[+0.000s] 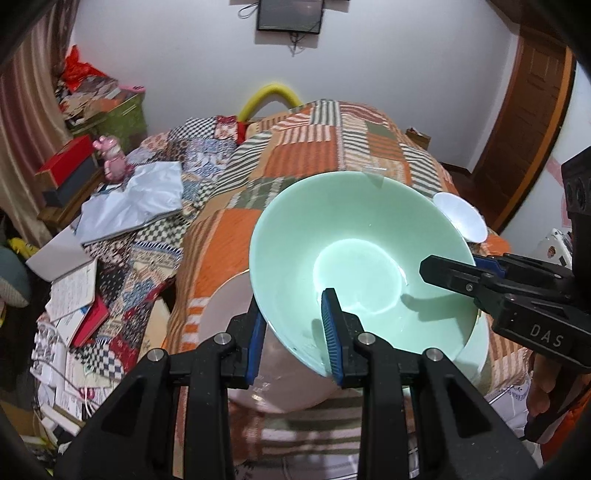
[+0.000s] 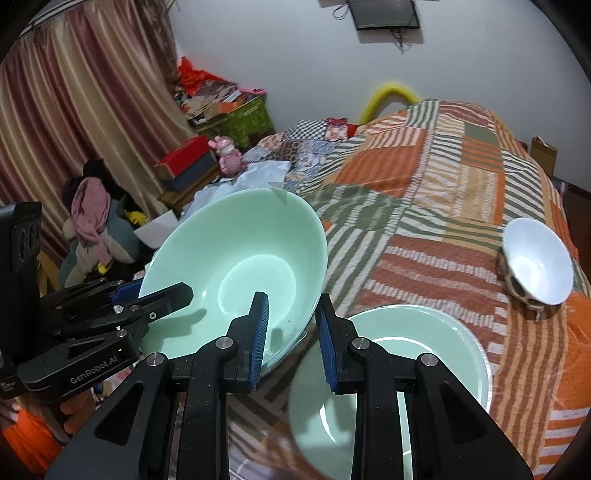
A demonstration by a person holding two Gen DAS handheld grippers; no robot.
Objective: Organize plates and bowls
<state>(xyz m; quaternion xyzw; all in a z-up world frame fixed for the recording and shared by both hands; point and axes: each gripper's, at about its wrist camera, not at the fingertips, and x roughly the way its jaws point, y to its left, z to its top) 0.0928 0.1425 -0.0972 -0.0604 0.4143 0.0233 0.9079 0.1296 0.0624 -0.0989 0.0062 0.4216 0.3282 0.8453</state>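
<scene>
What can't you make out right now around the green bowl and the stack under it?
- Left wrist view: the pink plate is mostly hidden by the green bowl and left gripper.
- Right wrist view: the lower green bowl is partly covered by the right gripper; its near rim is blurred.
- The small white bowl outside pattern is unreadable in either view.

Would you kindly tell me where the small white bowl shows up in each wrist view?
Left wrist: small white bowl at right of centre, peeking from behind the large green bowl.
Right wrist: small white bowl at far right, on the quilt.
Shared landmark: wall-mounted screen.
</scene>
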